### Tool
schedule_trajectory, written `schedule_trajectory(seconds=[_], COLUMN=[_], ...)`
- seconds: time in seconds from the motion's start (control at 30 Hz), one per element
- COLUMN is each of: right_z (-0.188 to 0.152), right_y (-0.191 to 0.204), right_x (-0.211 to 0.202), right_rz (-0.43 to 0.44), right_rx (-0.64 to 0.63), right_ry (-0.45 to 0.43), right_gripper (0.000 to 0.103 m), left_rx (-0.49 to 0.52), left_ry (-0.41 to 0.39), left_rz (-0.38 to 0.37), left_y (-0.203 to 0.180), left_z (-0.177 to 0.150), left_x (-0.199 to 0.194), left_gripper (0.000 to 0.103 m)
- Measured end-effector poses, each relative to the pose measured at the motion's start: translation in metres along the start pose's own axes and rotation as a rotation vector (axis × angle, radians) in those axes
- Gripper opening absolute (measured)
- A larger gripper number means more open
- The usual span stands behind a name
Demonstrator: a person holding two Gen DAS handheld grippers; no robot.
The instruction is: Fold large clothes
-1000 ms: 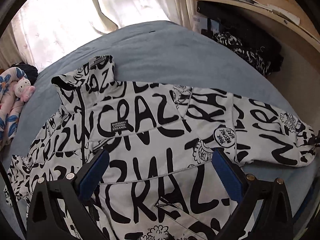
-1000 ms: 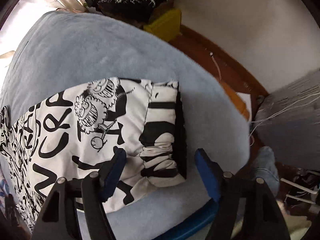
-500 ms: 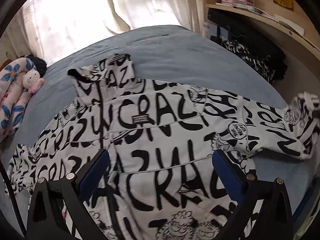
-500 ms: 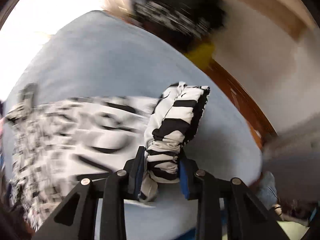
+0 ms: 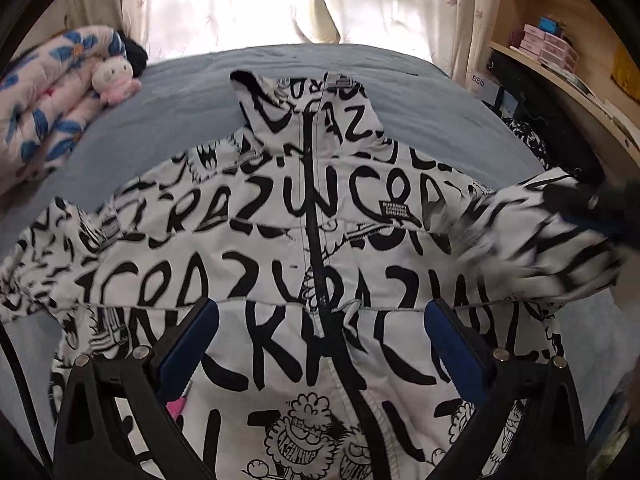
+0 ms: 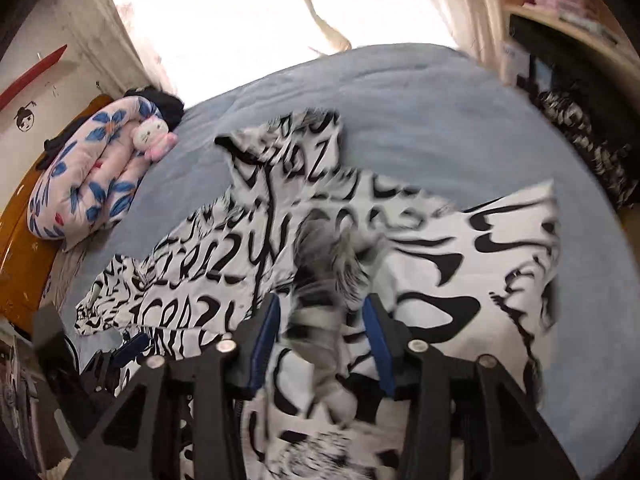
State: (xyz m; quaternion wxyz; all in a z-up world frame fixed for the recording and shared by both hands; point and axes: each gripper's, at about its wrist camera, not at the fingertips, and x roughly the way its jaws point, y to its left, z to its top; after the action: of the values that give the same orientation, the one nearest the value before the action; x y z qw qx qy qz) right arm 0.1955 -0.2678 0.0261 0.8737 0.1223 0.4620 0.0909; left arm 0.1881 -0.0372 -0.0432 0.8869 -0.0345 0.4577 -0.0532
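On the blue bed (image 5: 420, 92) a printed jacket (image 5: 280, 248) lies front up, zip running down the middle, collar toward the window. One sleeve is stretched out flat to the picture's left in the left wrist view; the other is off the bed and crossing inward over the chest.

Right gripper (image 6: 322, 336): the striped cuff (image 6: 320, 312) sits between its blue pads. The jaws have just been opening after a tighter squeeze, and blur hides whether the pads press on the cloth, so I cannot tell if the grip holds or has let go. In the left wrist view the same gripper shows as a dark smear at the sleeve end.

Left gripper (image 5: 320, 344): jaws wide apart, nothing between them, poised over the lower front near the zip.

Step in hand, by my judgement: the first sleeve fold, with the sleeve being brought across the body. Task is early; the far sleeve and the body folds are not yet done.

Next move calls for laying the cuff flat on the chest, clear of the collar, releasing cleanly, then smoothing the crease at the shoulder. The outstretched sleeve wants the same treatment after.

Other items noted: a floral quilt (image 5: 52, 108) and a plush toy (image 5: 114, 78) at the bed's far corner, well apart from the jacket
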Motion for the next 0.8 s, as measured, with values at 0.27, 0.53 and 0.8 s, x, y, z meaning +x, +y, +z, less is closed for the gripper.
schedule_trajectory(seconds=[0.27,0.53,0.8], right_z=[-0.074,-0.119,-0.135], right_y=[-0.027,-0.061,-0.073], right_x=[0.006,0.005,0.022], right_rz=[0.027,0.027,0.026], right_rx=[0.195,0.271,0.274], right_ry=[-0.063,-0.030,0.008], right_gripper=[0.050,0.050,0.050], left_rx=[-0.068,-0.189,-0.223], left_ry=[0.113,0.318,0.376], left_rz=[-0.221,-0.495,-0.491], left_y=[0.009,-0.022,-0.053], left_z=[-0.010,-0.012,-0.002], left_x=[0.039,0.104,0.147], left_gripper=[0.098,0.090,0.090])
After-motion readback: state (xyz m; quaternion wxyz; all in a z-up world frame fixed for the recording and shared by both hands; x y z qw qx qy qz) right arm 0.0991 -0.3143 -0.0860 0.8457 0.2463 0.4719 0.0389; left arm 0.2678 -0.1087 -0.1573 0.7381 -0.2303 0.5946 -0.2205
